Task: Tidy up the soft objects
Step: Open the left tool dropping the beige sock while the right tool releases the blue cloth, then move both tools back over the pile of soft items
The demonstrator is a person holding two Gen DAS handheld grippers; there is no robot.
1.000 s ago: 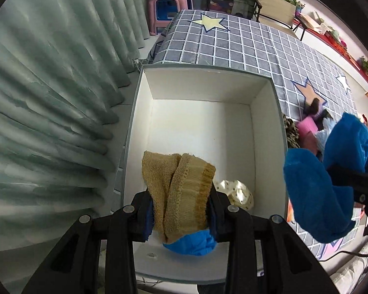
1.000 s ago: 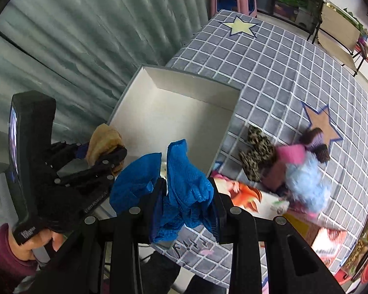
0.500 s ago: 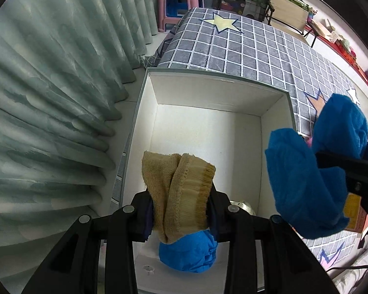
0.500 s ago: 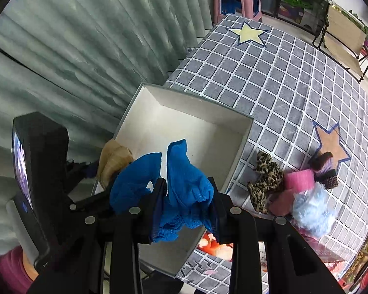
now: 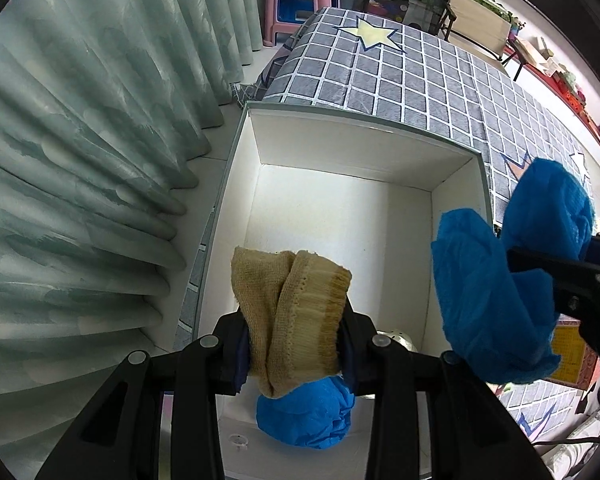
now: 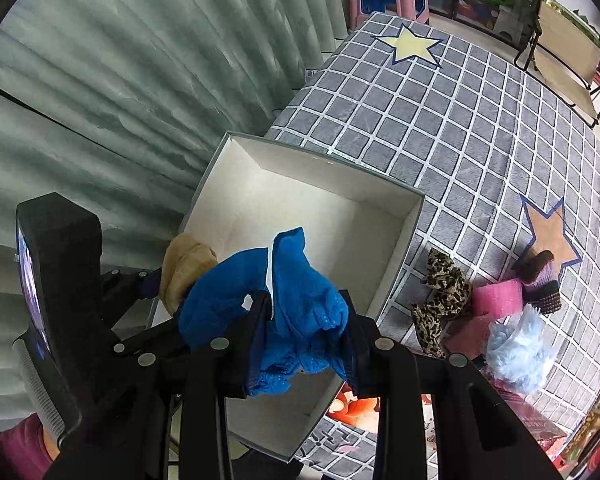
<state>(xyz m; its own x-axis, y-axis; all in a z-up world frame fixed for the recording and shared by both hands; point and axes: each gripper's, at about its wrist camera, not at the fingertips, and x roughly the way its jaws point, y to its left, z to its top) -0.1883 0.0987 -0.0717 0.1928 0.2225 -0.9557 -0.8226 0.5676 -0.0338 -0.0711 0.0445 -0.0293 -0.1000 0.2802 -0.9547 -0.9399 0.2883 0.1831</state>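
My left gripper [image 5: 294, 344] is shut on a tan knitted cloth [image 5: 296, 312] and hangs over the near end of a white open box [image 5: 340, 208]. Under it, on the box floor, lies a blue cloth ball [image 5: 306, 420] beside a pale dotted item [image 5: 398, 338]. My right gripper [image 6: 304, 340] is shut on a blue knitted cloth [image 6: 300, 304] above the box's [image 6: 300, 208] near right part. From the left wrist, that blue cloth [image 5: 496, 304] appears at the right, over the box wall. In the right wrist view, the tan cloth [image 6: 186, 268] shows at the left.
The box stands on a grey checked bedcover with stars [image 6: 460, 120]. Right of the box lie a leopard-print piece [image 6: 440, 300], a pink piece [image 6: 498, 298], a fluffy light-blue piece [image 6: 518, 354] and a dark one [image 6: 540, 276]. Green curtains [image 5: 80, 160] hang at the left.
My right gripper has carried the blue cloth leftward, over the box's right side. The left gripper has stayed over the box's near end, still holding the tan cloth.
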